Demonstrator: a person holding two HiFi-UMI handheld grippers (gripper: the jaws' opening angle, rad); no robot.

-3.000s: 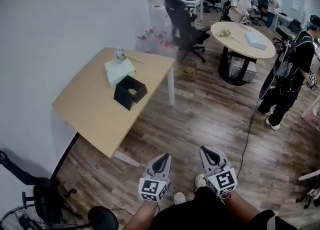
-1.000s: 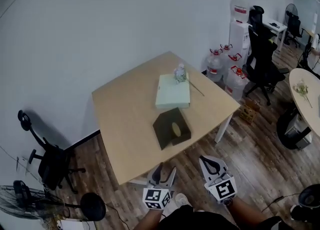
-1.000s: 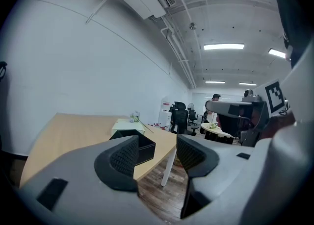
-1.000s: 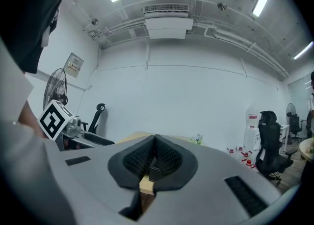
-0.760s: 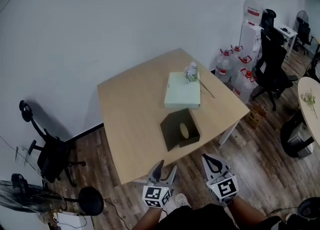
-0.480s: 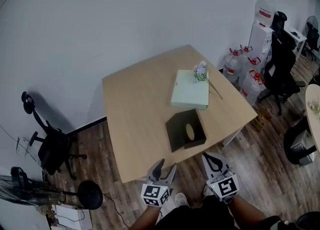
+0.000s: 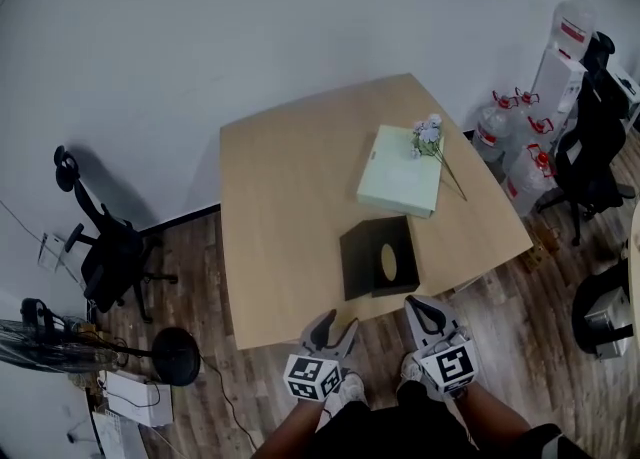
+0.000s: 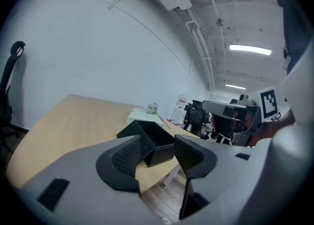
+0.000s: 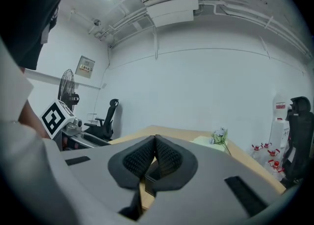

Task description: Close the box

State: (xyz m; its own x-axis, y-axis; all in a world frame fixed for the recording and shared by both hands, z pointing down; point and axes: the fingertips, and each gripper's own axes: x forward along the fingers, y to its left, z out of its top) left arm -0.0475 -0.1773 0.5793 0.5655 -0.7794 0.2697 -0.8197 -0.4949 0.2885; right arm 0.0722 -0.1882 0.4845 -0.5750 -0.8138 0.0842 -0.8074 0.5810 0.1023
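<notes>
I am standing at the near edge of the worktop [image 7: 280, 207] and holding both tongs low in front of me, short of the black box [image 7: 378, 257], because I am not yet close enough to work on it. The box is sitting open near that front edge, its hollow facing up with something pale inside, and a dark flap of it is lying out to its left side. Just behind it a flat pale green box [image 7: 400, 184] is lying with a small sprig of flowers [image 7: 430, 137] at its far corner.

My left tongs [image 7: 332, 330] are standing apart with nothing between them. They have just been closing a little, yet a clear gap is showing in the left gripper view, and through it I am looking straight at the open box [image 8: 149, 140]. I am judging that this lines them up to reach for the flap. My right tongs [image 7: 425, 309] are pressed together on nothing, pads meeting [image 9: 155, 153], probably so they can push rather than pinch.

Compared with a second ago, the worktop is lying much nearer and squarer to me, and the box is now sitting just ahead of both tongs rather than well apart from them. Nothing on the worktop has been shifted, and the box is still open.
</notes>
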